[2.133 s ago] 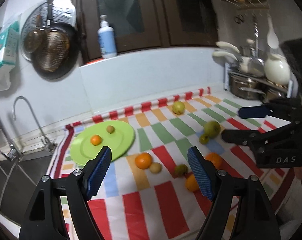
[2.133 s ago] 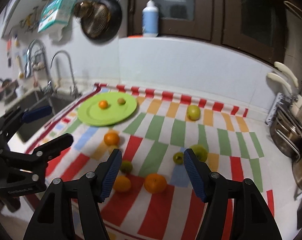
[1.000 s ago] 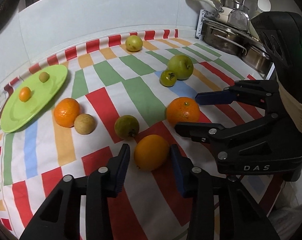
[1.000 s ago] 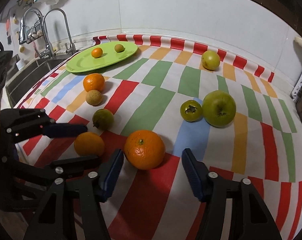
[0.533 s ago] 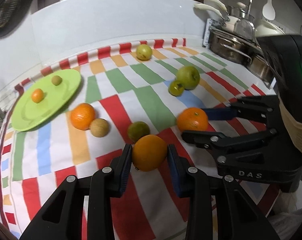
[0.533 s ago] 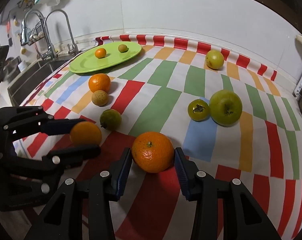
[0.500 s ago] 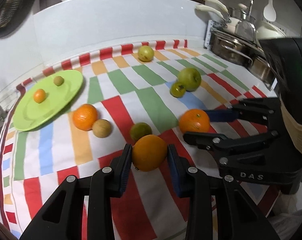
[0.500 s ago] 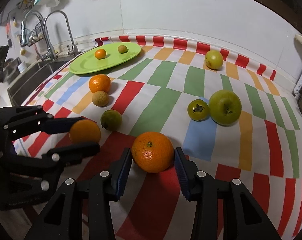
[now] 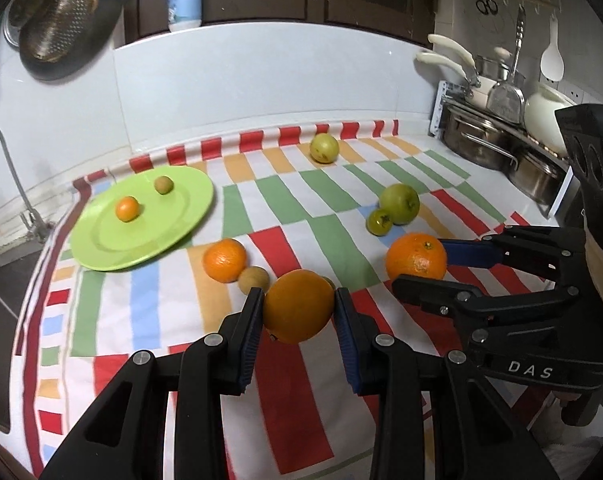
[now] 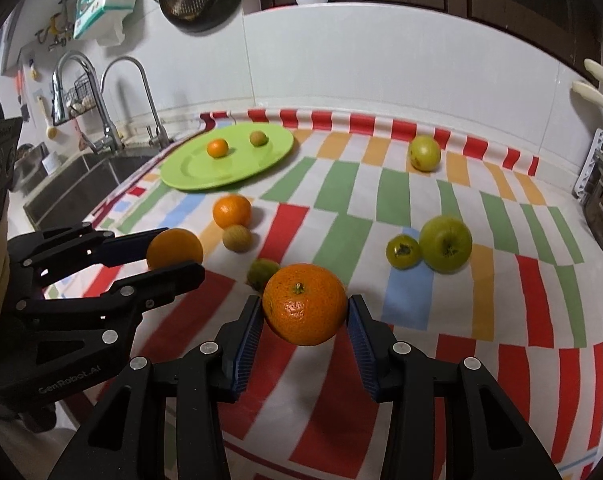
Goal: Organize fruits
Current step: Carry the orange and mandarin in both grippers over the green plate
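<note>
My left gripper (image 9: 297,312) is shut on a smooth orange (image 9: 298,306) and holds it above the striped cloth; it also shows in the right wrist view (image 10: 174,249). My right gripper (image 10: 304,312) is shut on a dimpled orange (image 10: 304,303), lifted off the cloth, also seen in the left wrist view (image 9: 416,256). A green plate (image 9: 153,236) at the back left holds a small orange (image 9: 127,208) and a small brown-green fruit (image 9: 163,185). On the cloth lie another orange (image 9: 224,260), a tan round fruit (image 9: 253,279), a green apple (image 9: 399,203), a green persimmon (image 9: 379,222) and a yellow-green fruit (image 9: 324,148).
A small dark green fruit (image 10: 262,273) lies just behind the right gripper. The sink (image 10: 77,184) with taps (image 10: 113,96) is at the left. Steel pots (image 9: 485,140) stand on a rack at the right. A white splashback (image 9: 261,80) runs along the back.
Both grippers have risen with their oranges, lifting them off the cloth. The views have tilted up, showing more of the wall and cupboards.
</note>
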Action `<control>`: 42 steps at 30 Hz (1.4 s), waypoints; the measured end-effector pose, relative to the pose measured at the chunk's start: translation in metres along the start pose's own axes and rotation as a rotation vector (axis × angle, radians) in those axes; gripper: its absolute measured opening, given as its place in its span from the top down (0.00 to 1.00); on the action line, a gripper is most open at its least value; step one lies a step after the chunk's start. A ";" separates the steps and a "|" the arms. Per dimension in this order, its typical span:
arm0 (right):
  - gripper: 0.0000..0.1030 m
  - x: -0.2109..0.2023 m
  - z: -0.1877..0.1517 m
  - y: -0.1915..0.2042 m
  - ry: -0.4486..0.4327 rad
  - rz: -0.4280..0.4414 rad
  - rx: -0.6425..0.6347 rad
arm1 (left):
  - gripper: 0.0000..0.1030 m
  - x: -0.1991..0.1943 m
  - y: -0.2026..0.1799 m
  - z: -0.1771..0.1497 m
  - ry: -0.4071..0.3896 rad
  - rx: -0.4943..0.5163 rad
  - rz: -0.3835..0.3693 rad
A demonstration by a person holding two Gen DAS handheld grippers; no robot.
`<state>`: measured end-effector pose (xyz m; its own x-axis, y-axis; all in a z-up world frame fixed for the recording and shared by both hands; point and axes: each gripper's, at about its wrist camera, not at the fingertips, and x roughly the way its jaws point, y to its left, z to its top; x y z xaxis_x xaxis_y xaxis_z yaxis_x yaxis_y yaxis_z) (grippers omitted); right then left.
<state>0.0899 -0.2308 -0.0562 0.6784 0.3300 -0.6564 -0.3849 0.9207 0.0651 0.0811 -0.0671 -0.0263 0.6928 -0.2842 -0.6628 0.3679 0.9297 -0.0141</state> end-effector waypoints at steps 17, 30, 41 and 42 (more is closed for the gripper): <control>0.57 -0.029 0.051 0.037 -0.157 -0.014 0.026 | 0.66 -0.048 0.048 0.032 -0.133 -0.022 0.064; 0.57 -0.006 0.100 0.063 -0.209 0.023 -0.011 | 0.66 -0.054 0.094 0.063 -0.193 -0.048 0.143; 0.57 0.028 0.152 0.080 -0.210 0.043 -0.040 | 0.66 -0.036 0.136 0.094 -0.201 -0.053 0.209; 0.57 0.032 0.156 0.081 -0.207 0.045 -0.045 | 0.66 -0.032 0.142 0.097 -0.198 -0.056 0.212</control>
<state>0.1782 -0.1126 0.0456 0.7723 0.4108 -0.4845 -0.4422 0.8953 0.0541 0.1717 0.0515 0.0657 0.8602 -0.1177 -0.4962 0.1713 0.9831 0.0639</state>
